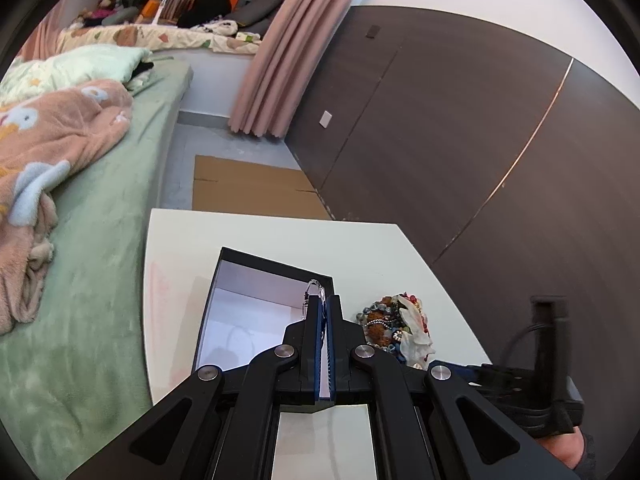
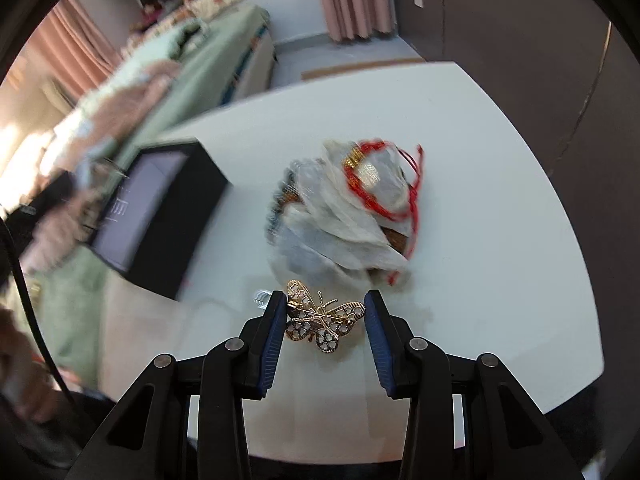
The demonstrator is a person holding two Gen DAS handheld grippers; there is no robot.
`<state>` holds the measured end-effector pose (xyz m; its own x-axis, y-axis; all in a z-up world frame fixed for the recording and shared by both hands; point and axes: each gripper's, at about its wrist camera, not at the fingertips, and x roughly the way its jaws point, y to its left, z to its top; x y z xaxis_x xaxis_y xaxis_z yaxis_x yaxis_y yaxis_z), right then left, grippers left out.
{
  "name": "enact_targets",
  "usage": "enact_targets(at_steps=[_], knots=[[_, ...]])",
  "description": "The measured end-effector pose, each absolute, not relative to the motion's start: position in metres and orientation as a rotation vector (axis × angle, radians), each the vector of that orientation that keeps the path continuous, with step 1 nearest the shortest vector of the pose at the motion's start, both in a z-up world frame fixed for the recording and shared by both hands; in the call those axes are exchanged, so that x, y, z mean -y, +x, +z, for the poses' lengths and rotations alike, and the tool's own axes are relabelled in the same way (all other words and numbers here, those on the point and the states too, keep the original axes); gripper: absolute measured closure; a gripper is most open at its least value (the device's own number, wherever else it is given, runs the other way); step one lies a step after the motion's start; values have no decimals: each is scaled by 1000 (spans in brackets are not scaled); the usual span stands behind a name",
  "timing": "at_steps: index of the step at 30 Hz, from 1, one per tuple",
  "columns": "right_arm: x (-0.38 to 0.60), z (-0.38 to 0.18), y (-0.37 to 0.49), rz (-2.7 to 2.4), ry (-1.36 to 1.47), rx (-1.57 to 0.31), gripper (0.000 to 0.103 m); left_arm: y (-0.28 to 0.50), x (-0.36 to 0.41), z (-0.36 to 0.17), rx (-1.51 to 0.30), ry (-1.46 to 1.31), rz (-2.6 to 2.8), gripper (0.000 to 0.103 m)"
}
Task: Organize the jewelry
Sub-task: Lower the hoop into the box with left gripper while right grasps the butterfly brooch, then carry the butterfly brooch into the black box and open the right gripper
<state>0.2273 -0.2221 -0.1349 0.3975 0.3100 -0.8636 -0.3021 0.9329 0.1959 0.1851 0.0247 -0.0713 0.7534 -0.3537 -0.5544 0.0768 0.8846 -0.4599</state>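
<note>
My left gripper point(image 1: 325, 300) is shut on a thin silver ring-shaped piece of jewelry point(image 1: 314, 289) and holds it over the near right corner of an open black box point(image 1: 256, 264) with a white inside. A heap of beaded jewelry and white pouches point(image 1: 396, 326) lies right of the box. In the right wrist view my right gripper point(image 2: 326, 306) holds a gold butterfly brooch point(image 2: 324, 318) between its pads above the table. The heap point(image 2: 344, 208) with a red cord bracelet point(image 2: 372, 196) lies just beyond, the box point(image 2: 160, 208) to its left.
A white table point(image 1: 280, 236) bears everything. A bed with a green sheet point(image 1: 100, 280) and a pink blanket point(image 1: 48, 152) is on the left. A dark wood wall point(image 1: 460, 128), pink curtain point(image 1: 280, 60) and flat cardboard point(image 1: 248, 188) on the floor lie beyond.
</note>
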Motion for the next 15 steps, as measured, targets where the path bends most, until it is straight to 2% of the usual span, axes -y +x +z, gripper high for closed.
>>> enact_targets(at_steps=[6, 7, 9, 11, 12, 15], knots=[[222, -117, 224, 473, 110, -1006, 62, 198, -33, -79, -713, -475, -214, 101], [221, -115, 225, 484, 124, -997, 62, 200, -34, -80, -718, -479, -208, 98], [218, -110, 227, 511, 152, -970, 62, 201, -38, -80, -717, -492, -198, 79], [214, -105, 230, 539, 178, -942, 62, 199, -41, -77, -701, -497, -186, 34], [212, -103, 231, 548, 187, -936, 62, 196, -44, -75, -681, -497, -178, 29], [203, -98, 234, 589, 213, -910, 62, 191, -48, -67, -649, -493, -163, 28]])
